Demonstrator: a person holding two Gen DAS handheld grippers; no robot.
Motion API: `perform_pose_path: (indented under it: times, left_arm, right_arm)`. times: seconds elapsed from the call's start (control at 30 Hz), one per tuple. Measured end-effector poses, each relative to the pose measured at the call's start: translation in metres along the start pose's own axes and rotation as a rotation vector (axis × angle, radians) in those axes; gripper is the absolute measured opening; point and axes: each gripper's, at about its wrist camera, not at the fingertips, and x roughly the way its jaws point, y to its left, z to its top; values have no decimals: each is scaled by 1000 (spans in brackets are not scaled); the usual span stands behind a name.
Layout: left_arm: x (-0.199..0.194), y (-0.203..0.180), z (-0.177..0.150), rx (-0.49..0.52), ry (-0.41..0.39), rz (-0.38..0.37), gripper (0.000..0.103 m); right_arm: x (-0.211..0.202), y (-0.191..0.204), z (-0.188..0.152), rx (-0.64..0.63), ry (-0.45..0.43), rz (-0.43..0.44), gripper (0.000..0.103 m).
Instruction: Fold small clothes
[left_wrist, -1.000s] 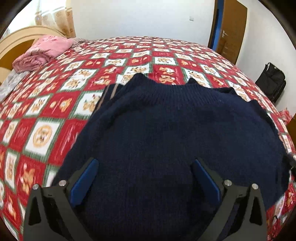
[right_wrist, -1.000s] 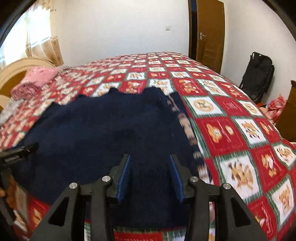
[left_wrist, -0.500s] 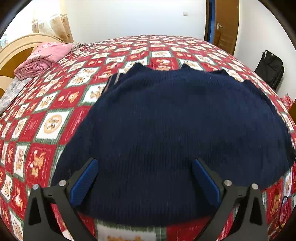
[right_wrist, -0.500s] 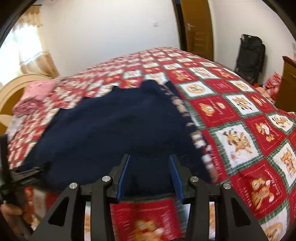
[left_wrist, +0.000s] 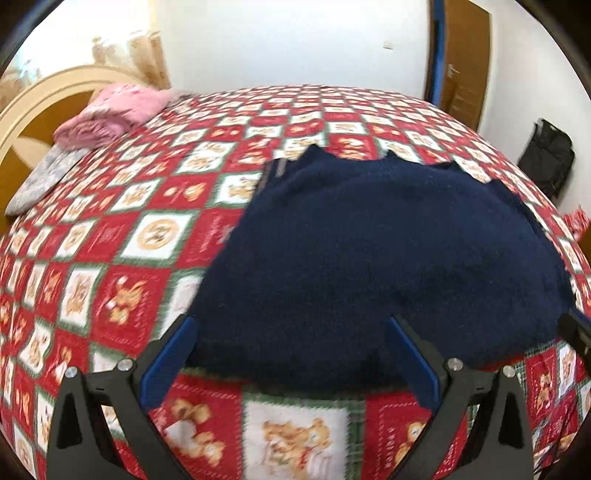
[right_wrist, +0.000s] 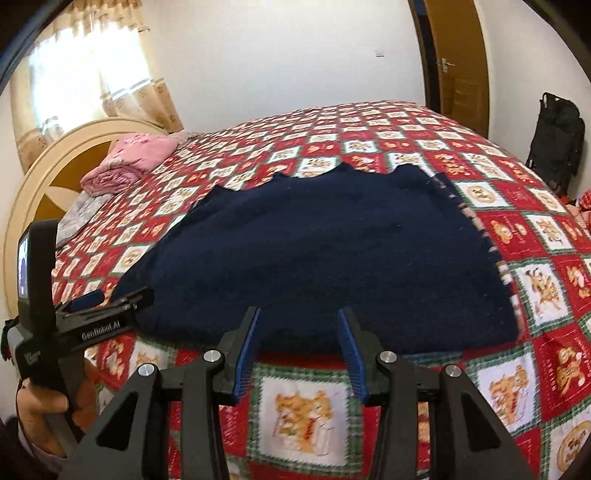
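A navy knitted sweater (left_wrist: 369, 258) lies spread flat on the red checked quilt (left_wrist: 147, 236), neckline toward the far side. My left gripper (left_wrist: 291, 332) hovers over the sweater's near left hem, jaws wide open, nothing between its blue pads (left_wrist: 170, 354). The right wrist view shows the same sweater (right_wrist: 332, 251) ahead of my right gripper (right_wrist: 299, 317). Its jaws stand partly open just short of the near hem, holding nothing. A hand (right_wrist: 40, 406) carries the left gripper (right_wrist: 122, 295) by the sweater's left corner.
Folded pink bedding (right_wrist: 129, 158) lies by the rounded headboard (right_wrist: 37, 177) at the far left. A black bag (right_wrist: 557, 136) stands against the right wall near a brown door (right_wrist: 458, 66). A strip of quilt (right_wrist: 306, 413) shows between the grippers and the hem.
Both grippers have drawn back toward the near edge of the bed, so the sweater's near hem and the quilt before it now show. The sweater has stayed flat. Neither jaw opening changed.
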Motion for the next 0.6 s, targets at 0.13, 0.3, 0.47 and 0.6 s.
perform_pose_path:
  times: [0.13,0.3,0.47,0.6]
  left_arm:
    - [-1,21,-1,-55,-11,-9,103]
    - [8,54,2,-164,-27,-51,103]
    - [37,79,8,-319,10,-127,103]
    - [56,75,5,-361,63,-168,103]
  right_arm:
    - [2,8,-5,-16,17,14,44]
    - [12,9,-2,-21,23,21,44]
    - [32,4,0,-4,66,32,44]
    - [44,1,-2,7,97,43,44]
